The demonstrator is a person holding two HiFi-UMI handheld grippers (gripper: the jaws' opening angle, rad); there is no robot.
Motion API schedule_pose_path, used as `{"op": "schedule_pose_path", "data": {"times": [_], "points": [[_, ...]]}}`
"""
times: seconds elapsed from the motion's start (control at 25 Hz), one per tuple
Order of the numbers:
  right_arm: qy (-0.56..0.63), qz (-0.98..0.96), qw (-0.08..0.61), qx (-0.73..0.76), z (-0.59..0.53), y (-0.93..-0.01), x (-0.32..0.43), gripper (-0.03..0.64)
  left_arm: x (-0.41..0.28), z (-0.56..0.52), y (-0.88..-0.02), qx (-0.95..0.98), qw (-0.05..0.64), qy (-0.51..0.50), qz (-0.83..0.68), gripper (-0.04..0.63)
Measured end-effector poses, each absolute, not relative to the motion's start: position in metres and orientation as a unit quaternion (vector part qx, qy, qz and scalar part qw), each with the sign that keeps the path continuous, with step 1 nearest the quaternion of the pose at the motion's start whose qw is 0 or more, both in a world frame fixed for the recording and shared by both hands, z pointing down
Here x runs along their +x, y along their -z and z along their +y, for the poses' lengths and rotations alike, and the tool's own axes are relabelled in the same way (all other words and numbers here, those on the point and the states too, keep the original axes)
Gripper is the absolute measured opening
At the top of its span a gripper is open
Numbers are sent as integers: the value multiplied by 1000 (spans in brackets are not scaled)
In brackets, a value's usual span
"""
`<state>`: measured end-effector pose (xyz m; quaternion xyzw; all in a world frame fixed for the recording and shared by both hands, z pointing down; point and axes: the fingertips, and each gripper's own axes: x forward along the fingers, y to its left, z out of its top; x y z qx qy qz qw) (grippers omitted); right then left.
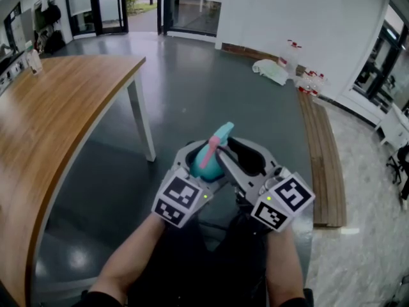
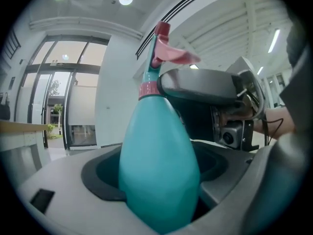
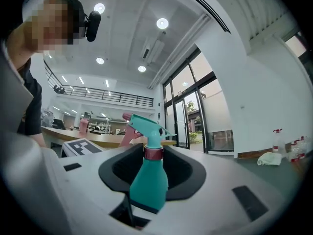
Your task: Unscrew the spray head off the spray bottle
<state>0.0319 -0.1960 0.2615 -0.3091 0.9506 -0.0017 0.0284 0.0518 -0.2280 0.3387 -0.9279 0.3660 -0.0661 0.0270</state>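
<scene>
holding the spray bottle (image 1: 208,153) up in the air over the grey floor (image 1: 192,88), the person keeps it between both tools, just in front of the body. the left gripper (image 2: 159,195) has its jaws clamped on the fat teal belly, which fills most of the left gripper view. the right gripper (image 3: 146,204) has its jaws closed against the lower body, with the neck and top standing free above them. the bottle is teardrop-shaped, smooth and teal, narrowing to a slim neck. a pink collar (image 3: 153,153) rings the neck. the spray head (image 3: 145,125) sits on the collar, teal with a pointed nozzle and a pink trigger (image 2: 173,57). it stands nearly upright, tilted a little.
</scene>
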Motion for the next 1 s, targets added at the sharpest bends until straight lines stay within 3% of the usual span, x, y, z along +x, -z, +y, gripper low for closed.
{"op": "schedule_pose_path", "data": {"times": [0.4, 1.0], "points": [[5, 960, 25, -277, -187, -262, 37, 130, 59, -216, -337, -942, 31, 64, 327, 413], [13, 998, 37, -54, -144, -262, 50, 130, 79, -156, -337, -991, 46, 65, 112, 413]]}}
